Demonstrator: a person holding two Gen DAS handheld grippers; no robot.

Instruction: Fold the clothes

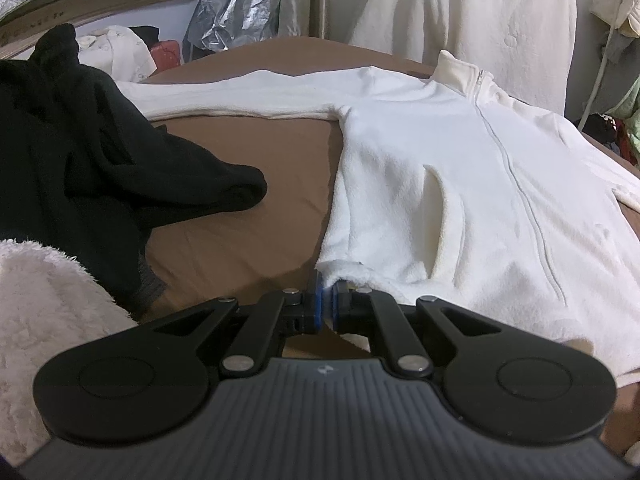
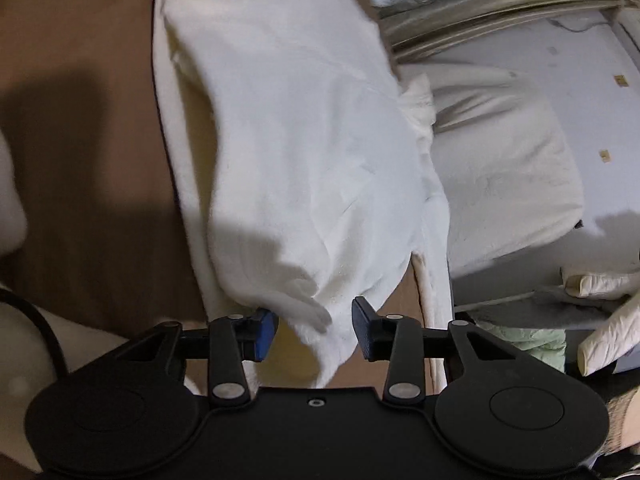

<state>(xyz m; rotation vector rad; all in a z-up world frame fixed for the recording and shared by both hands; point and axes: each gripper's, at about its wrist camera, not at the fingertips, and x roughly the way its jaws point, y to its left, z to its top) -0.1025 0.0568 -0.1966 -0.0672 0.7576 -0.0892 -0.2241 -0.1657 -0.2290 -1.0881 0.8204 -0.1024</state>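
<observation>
A white fleece zip jacket lies front-up on a brown bed sheet, one sleeve stretched out to the left. My left gripper is shut on the jacket's near bottom corner. In the right wrist view the same white jacket lies along the sheet, and a fold of it hangs between the fingers of my right gripper, which is open with the blue pads apart.
A black garment is heaped at the left, with a fluffy cream blanket in front of it. A white robe hangs behind the bed. A white pillow and more clothes lie beside the bed edge.
</observation>
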